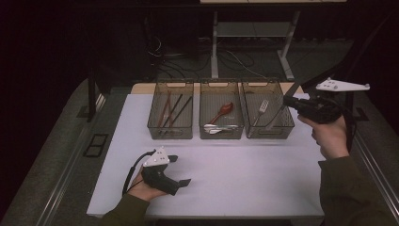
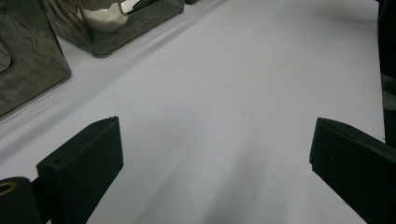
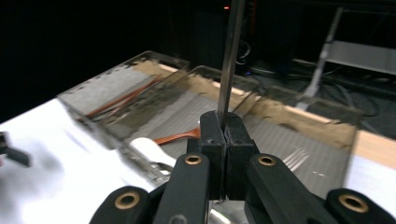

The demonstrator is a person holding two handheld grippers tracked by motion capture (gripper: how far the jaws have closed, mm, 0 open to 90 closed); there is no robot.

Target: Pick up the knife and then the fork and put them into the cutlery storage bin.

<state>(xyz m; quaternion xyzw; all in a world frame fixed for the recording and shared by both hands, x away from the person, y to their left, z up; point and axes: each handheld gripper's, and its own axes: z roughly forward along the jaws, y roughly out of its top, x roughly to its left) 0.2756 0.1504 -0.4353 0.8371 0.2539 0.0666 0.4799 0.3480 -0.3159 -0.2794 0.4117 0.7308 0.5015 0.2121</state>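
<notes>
Three smoked translucent plastic bins (image 1: 221,134), rectangular, ribbed walls, side by side on matte white tabletop (image 1: 244,179).

Right gripper (image 1: 286,100): black jaws pressed together on slim metal utensil (image 3: 230,56). Flat, narrow, dull steel handle; working end not discernible. Long axis rising straight out from between the pads in the right gripper view, running forward past the fingertips; in the high view, slanting from the jaw tips down and leftward toward the right bin (image 1: 268,123). Held aloft, above and just beside that bin's near right corner.

Left gripper (image 1: 179,170): matte black, blocky pads (image 2: 84,163) spread wide, nothing between them. Bare white table ahead of and beneath the jaws; bins well ahead.

Bin contents, ahead of the right gripper: steel fork (image 1: 262,107), tines up-table, in right bin. Red-brown spoon (image 1: 222,113) and white glossy spoon (image 1: 217,128) in middle bin. Thin reddish and dark chopsticks (image 1: 170,111), lengthwise, in left bin.
</notes>
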